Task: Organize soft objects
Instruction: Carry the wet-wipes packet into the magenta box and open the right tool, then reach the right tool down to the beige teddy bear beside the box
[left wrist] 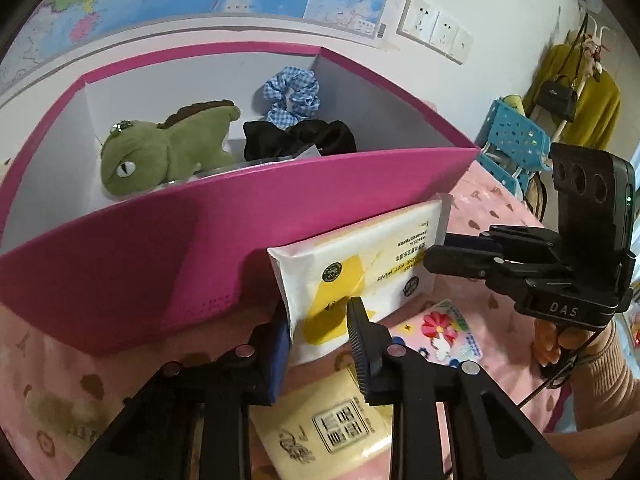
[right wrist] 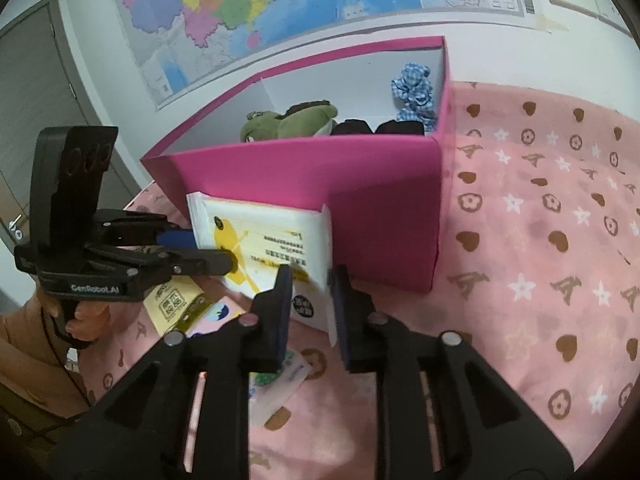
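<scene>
A white and yellow pack of wet wipes [left wrist: 360, 268] is held upright just in front of a bright pink storage box [left wrist: 168, 256], lifted a little above a table covered in a pink cloth [right wrist: 540, 240] printed with hearts, stars and flowers.

The left tongs [left wrist: 320, 332] are clamped on one short end of the pack, one blue-padded finger [left wrist: 280, 344] on each face. The right tongs [right wrist: 310, 300] are closed on the opposite end, pinching the thin sealed edge and corner of the pack. In the left wrist view the right tongs reach in from the right side, with a hand and a tan sleeve [left wrist: 600, 380] below them. In the right wrist view the left tongs reach in from the left, their tip pressed on the yellow label.

Inside the box, which has white walls and a white divider, lies a green plush dinosaur [left wrist: 160, 148] with a brown ridge along its back. Beside it sit a black scrunchie [left wrist: 300, 138] and, behind that, a blue gingham scrunchie [left wrist: 292, 94].

On the cloth beneath the wipes lie a pale yellow packet [left wrist: 320, 428] with a printed code and a small colourful packet [left wrist: 440, 332] with a flower picture. A large wall map [right wrist: 280, 8] hangs behind the box.
</scene>
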A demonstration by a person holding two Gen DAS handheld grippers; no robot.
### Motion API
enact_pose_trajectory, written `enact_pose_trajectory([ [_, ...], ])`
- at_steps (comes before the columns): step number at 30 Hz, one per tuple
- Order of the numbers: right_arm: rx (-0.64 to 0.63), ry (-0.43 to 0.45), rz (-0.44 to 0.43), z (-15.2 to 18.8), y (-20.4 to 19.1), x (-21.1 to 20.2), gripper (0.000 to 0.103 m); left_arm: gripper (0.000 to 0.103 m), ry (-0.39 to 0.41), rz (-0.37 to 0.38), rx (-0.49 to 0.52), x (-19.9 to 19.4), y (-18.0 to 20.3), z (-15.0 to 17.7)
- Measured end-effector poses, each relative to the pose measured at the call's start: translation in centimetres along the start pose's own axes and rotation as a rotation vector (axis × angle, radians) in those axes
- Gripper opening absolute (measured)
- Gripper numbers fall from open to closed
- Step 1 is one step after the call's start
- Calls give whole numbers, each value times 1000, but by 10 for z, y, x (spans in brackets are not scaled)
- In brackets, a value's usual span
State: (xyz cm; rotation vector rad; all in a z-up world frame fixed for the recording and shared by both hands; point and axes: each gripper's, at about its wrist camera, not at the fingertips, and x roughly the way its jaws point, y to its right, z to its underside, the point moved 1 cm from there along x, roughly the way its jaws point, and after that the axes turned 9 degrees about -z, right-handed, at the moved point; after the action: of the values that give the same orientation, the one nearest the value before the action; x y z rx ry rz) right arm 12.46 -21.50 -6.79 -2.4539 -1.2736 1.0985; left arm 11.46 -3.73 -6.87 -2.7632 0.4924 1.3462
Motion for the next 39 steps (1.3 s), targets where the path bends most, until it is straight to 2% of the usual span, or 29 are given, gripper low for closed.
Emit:
enact_pose_trajectory([
  [4,-14,18,4,-4,-13,-15,15,27,32,12,6,-24,6,-4],
  [7,-50,42,17,-12,-26,-29,15,27,86,-5,31,-49,12,-15],
  [12,-92,107,8,-42,-42,-53,15,28,160,8,40,-79,13,-42],
  [16,-109,144,21,-68,-42,-58,15,29,212,-20,53,-88,11,-68],
  [24,-82,142,42,-98,-23,-43,15,35,163,-37,11,-59,-4,-96],
  [30,-46,72,74,-102,-7,-20,17,40,49,-18,-55,-17,-20,-99],
  [32,-21,59,92,-101,-1,-16,21,44,16,-49,-81,-7,-25,-98],
  [34,-1,63,118,-102,3,-15,29,46,2,-95,-110,-1,-31,-97],
  [35,10,65,146,-102,4,-16,38,52,2,-100,-121,0,-34,-97],
  [36,9,70,160,-102,4,-18,42,53,7,-105,-136,-2,-38,-96],
  [39,-18,96,150,-100,-3,-26,43,54,37,-115,-135,-11,-42,-93],
])
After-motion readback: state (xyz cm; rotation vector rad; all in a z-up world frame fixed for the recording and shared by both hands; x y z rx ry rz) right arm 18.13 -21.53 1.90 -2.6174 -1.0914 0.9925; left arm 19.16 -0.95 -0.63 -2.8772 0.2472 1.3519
